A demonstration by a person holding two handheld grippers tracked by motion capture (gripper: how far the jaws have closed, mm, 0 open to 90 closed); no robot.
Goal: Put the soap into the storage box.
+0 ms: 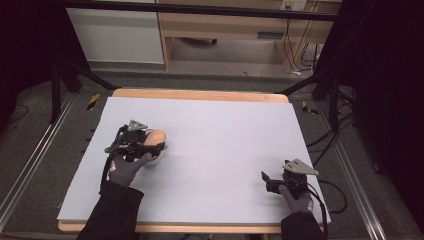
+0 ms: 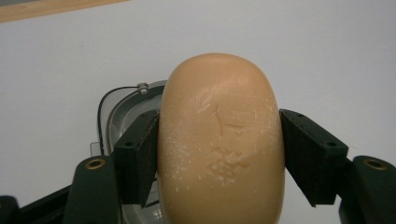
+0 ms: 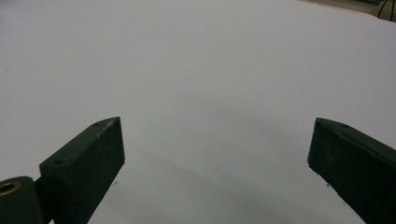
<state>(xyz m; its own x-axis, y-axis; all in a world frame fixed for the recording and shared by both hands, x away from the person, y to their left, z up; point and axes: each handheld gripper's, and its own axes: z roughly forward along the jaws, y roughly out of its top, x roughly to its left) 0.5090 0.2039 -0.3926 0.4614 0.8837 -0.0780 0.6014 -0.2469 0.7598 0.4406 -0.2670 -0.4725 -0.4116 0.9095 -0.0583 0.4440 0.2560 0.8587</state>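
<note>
A tan oval bar of soap (image 2: pixel 219 140) sits between the two jaws of my left gripper (image 2: pixel 219 116), which is shut on its sides. In the high view the soap (image 1: pixel 156 135) and the left gripper (image 1: pixel 154 145) are at the left middle of the white table sheet (image 1: pixel 220 130). Just under and behind the soap lies a clear grey dish (image 2: pixel 116 109), partly hidden by it; whether the soap touches it I cannot tell. My right gripper (image 1: pixel 265 178) rests low near the right front corner. Its jaws stand wide apart over bare sheet (image 3: pixel 215 126).
A wooden table edge (image 1: pixel 200 94) runs along the far side of the sheet. Black frame legs and cables (image 1: pixel 325 140) stand on the floor at both sides. A pale wooden cabinet (image 1: pixel 225 30) is behind the table.
</note>
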